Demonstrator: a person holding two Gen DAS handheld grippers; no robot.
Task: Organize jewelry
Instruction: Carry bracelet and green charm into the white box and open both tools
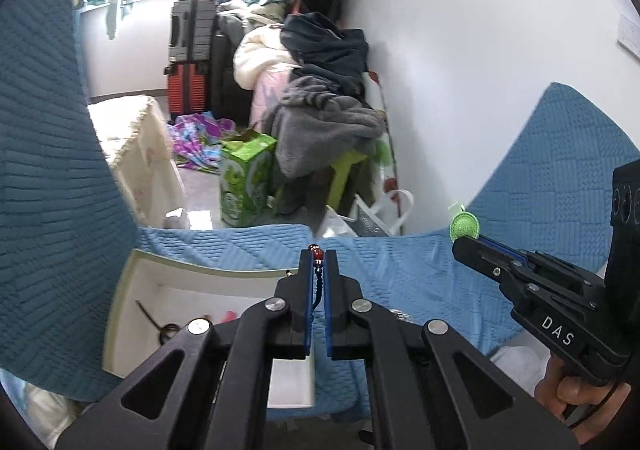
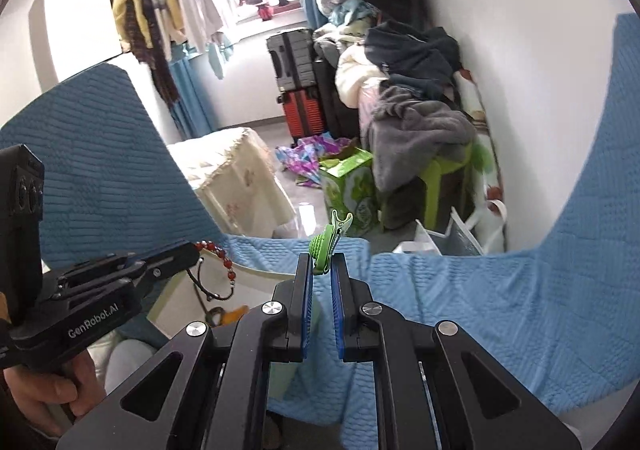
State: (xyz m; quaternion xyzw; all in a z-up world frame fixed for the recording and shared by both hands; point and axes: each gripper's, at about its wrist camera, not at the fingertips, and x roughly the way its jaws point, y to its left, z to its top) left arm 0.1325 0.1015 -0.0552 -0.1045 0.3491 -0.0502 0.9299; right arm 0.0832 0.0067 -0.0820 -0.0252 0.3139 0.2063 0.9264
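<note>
Both pieces not yet stowed: my left tool [image 1: 319, 256] clamps bead bracelet [image 2: 224, 260], right tool [image 2: 322, 264] clamps green clip [image 2: 326, 244], white box [image 1: 132, 290] waiting.

left tool [image 1: 319, 256] clamped, right tool [image 2: 322, 260] clamped, raised

A bracelet of round red beads [image 2: 224, 260] on a dark cord hangs pinched at the tip of the left gripper [image 1: 319, 255], its beads strung downward and the dark cord looping below them over the open white box [image 1: 160, 274]. A green hair clip [image 2: 327, 240] with a round, bumpy disc face is clamped at the tip of the right gripper [image 2: 322, 264], its toothed jaw end pointing up and away. Inside the white box lie a dark looped item and a pinkish-orange piece, too blurred to identify.
</note>
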